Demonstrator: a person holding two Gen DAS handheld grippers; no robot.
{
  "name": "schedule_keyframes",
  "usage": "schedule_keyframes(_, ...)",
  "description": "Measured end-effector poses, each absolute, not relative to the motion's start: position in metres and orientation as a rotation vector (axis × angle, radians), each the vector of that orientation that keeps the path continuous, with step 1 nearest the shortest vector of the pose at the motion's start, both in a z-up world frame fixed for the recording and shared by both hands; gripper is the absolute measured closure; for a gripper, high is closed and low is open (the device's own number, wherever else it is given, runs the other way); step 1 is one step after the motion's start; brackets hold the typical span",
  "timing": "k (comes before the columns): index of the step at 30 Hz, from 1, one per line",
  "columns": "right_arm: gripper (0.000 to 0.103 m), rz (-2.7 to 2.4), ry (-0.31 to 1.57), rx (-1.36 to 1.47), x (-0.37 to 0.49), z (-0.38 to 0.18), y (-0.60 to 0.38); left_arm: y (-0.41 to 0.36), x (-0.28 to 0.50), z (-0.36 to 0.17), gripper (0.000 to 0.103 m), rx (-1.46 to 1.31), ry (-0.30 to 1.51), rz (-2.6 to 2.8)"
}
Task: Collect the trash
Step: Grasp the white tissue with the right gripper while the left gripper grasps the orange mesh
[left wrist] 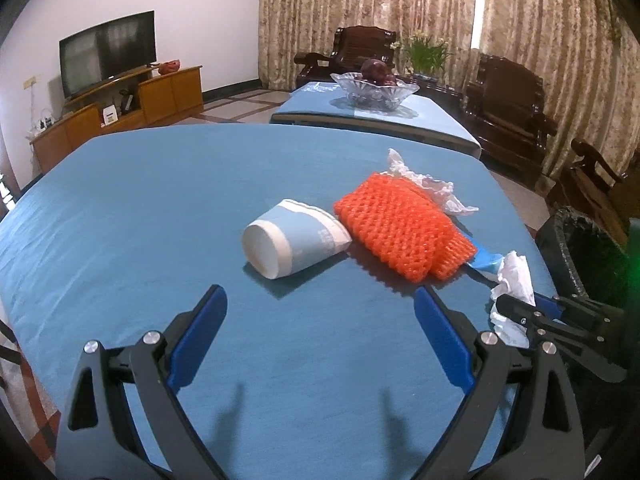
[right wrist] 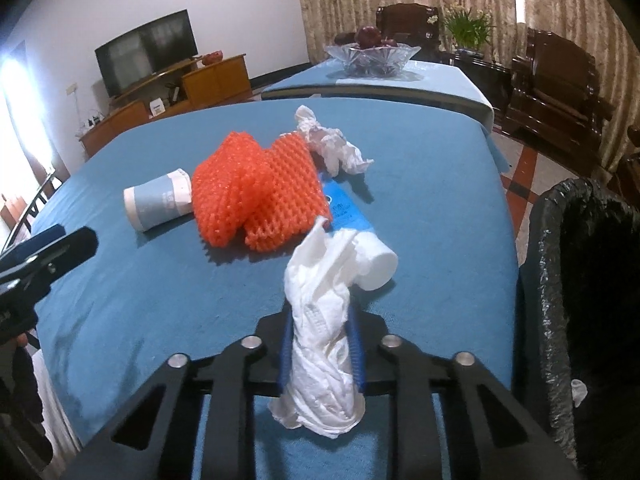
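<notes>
A counter (right wrist: 120, 280) covered in blue cloth is seen in a living room, with a black-lined bin (right wrist: 560, 280) at its right edge. A crumpled white tissue (right wrist: 324, 344) is pinched between the blue pads of the right gripper (right wrist: 320, 344), just above the cloth. The left gripper (left wrist: 320, 300) is held spread over bare cloth. A paper cup (left wrist: 292, 236) is laid on its side against orange foam netting (left wrist: 396, 224).

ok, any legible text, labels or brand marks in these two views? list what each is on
None can be read.
Paper cup: a strip of small print near its rim, too blurred to read.
Blue tube: a small mark and print, too small to read.
White box in the TV cabinet: dark label, unreadable.
</notes>
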State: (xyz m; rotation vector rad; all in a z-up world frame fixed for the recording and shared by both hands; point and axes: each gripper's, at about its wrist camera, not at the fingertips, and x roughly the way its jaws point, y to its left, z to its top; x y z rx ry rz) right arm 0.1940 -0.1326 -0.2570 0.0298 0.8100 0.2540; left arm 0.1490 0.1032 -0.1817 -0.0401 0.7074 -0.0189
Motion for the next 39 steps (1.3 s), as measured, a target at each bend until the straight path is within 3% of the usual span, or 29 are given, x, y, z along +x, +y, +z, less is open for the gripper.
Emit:
schedule_keyframes(12, 0.083, 0.240, 0.720, 0.082, 0.198, -0.214, -0.158, 0.064, 0.175, -0.180, 0.011, -0.020, 0.698, -0.086)
schedule_keyframes(24, 0.083, 0.192, 0.694, 0.084, 0.218, -0.205, -0.182, 0.029, 0.215, -0.191, 0.012, 0.010, 0.699, -0.122)
schedule_keyframes(39, 0.083, 0.175, 0.709, 0.085, 0.219, -0.212, -0.192, 0.019, 0.248, -0.216, 0.039, 0.011, 0.785, -0.114)
